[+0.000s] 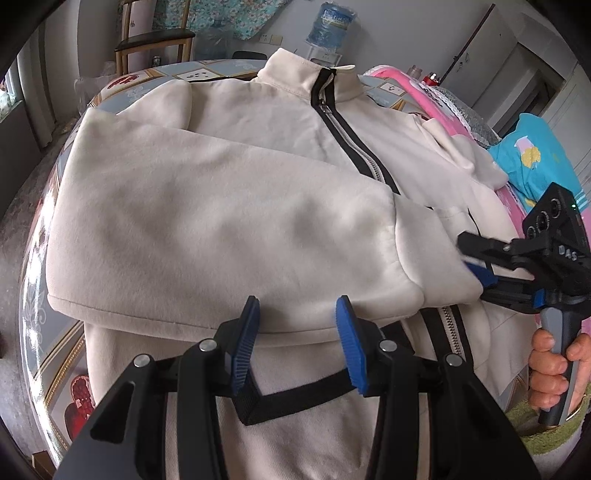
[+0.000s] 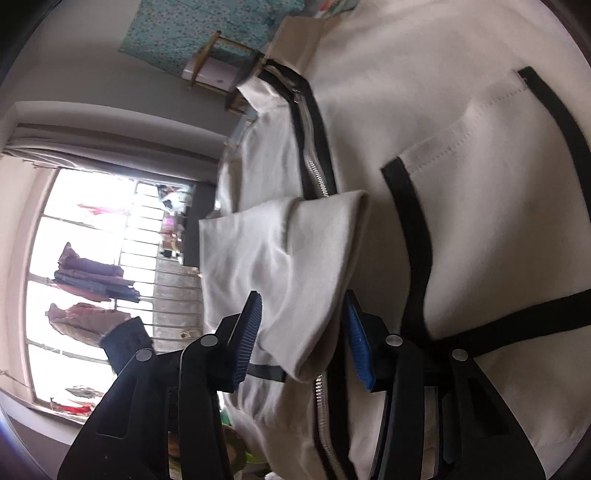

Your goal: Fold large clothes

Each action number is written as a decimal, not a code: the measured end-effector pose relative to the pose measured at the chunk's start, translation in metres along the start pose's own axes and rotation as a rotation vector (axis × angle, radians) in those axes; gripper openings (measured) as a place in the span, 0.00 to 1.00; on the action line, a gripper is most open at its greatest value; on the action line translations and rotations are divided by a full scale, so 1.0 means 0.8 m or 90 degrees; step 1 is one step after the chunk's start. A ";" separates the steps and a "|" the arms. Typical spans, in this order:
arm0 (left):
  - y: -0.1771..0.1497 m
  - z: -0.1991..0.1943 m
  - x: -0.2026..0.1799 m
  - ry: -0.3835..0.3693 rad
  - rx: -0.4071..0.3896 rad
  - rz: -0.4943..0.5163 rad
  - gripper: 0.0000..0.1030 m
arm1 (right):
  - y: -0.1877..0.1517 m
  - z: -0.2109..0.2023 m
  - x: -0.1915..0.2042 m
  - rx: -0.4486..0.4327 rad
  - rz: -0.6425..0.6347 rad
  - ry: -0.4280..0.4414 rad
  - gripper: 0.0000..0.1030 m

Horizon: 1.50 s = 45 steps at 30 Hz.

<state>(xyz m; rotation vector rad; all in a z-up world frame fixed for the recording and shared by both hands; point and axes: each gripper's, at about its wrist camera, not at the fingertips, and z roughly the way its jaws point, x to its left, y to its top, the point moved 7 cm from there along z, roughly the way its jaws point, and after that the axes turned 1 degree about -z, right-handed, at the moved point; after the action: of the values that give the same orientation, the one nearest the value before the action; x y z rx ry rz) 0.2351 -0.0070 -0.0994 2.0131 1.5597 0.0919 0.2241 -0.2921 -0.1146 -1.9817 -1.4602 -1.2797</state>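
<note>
A cream zip jacket with black zipper trim lies front up on the table, collar at the far side. Its left sleeve is folded across the chest, with the cuff pointing right. My left gripper hovers at the sleeve's near edge, jaws apart, nothing pinched between them. From the right, my right gripper reaches the cuff end. In the right wrist view the cuff fills the gap of the right gripper, and both pads press on it. The jacket body lies beyond.
The table has a patterned cloth under a clear cover. Pink and blue clothes are piled at its right side. A hand grips the right gripper's handle. A chair and a water bottle stand behind the table.
</note>
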 end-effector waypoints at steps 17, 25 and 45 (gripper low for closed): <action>0.007 -0.031 0.004 -0.030 -0.056 -0.012 0.40 | 0.027 0.002 0.050 -0.025 -0.147 -0.070 0.05; 0.010 -0.059 0.032 0.061 -0.078 0.008 0.41 | 0.136 -0.062 0.134 -0.135 -0.283 -0.117 0.04; 0.034 -0.035 0.124 0.211 -0.044 -0.078 0.41 | 0.227 -0.065 0.017 -0.098 -0.181 -0.165 0.04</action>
<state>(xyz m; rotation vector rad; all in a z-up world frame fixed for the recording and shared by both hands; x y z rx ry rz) 0.2785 0.0904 -0.0920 1.9144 1.8493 0.4448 0.3632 -0.3947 -0.0378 -2.1641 -1.8742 -1.3206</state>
